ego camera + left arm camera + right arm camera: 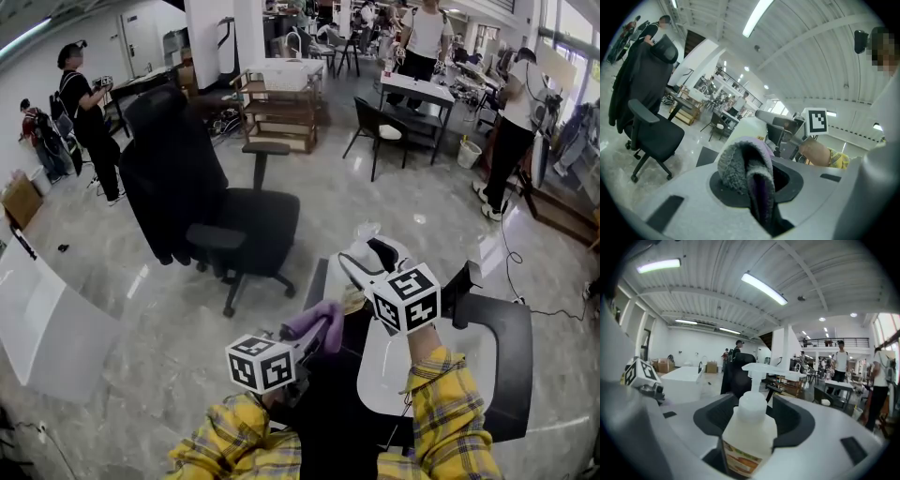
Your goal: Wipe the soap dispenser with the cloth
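Holding soap dispenser (pixel 749 434) in right gripper (pixel 751 414), jaws wide on its body; left gripper (pixel 753 187) clamps cloth (pixel 317 324) at its 7 o'clock, head view. Wipe pressure could twist it loose

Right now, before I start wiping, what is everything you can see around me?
soap dispenser: 1, white with a pump top, between the right gripper's jaws
cloth: 1, purple and grey, in the left gripper's jaws
office chair: 1, black, on the floor ahead
jacket: 1, dark, draped over the office chair's back
wooden cart: 1, brown, beyond the office chair
side chair: 1, black, right of the wooden cart
table: 1, white, behind the side chair
people: several, standing in the background
sleeves: 2, yellow plaid
left gripper: jaws shut on the cloth
right gripper: jaws shut on the soap dispenser
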{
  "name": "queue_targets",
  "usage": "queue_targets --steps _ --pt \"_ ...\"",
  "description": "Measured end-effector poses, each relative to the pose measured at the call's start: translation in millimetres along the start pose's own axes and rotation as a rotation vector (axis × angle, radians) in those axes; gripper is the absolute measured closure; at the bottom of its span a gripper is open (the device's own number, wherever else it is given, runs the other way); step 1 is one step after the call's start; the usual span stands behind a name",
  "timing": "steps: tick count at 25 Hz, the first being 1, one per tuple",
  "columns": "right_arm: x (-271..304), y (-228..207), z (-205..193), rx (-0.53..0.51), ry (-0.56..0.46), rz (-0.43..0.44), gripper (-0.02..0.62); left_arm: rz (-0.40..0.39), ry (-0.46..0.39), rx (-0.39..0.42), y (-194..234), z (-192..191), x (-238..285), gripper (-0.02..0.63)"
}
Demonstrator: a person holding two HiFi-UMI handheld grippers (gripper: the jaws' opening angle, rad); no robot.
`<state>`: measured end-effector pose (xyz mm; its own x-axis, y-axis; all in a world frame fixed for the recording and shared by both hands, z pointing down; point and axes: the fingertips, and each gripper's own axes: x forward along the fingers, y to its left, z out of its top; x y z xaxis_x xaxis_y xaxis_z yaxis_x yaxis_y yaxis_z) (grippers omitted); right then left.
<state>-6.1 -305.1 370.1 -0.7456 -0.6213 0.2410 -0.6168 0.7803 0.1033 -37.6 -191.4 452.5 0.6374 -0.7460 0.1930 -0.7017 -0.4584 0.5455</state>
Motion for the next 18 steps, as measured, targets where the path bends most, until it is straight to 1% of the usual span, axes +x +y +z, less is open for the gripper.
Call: queue_targets --steps 2,5,7,8,10,12,18 --pt "-3 2 -1 -0.048 -0.002 0.075 0.367 0.0 0.001 -0.001 1 0 0 0.556" --pt "-4 3 2 -0.046 -0.023 0.201 0.37 -0.002 0.007 -0.001 2 0 2 0.557" --pt "-5 2 2 -0.04 -0.028 0.262 0.428 -0.004 0.01 0.002 1 -1 4 0.557" --pt "-5 3 3 -0.027 -0.03 0.276 0.431 -0.005 0.009 0.003 0 -1 5 0.557" --pt "-6 2 3 0.018 -0.043 0.267 0.434 -0.004 0.006 0.004 0 0 5 0.557" --pt "-5 1 2 0.062 -0.066 0.226 0.436 0.0 0.004 0.004 2 0 7 0.557" --pt "-6 -5 0 0.104 -0.08 0.029 0.437 0.015 -0.018 0.002 4 5 11 0.557"
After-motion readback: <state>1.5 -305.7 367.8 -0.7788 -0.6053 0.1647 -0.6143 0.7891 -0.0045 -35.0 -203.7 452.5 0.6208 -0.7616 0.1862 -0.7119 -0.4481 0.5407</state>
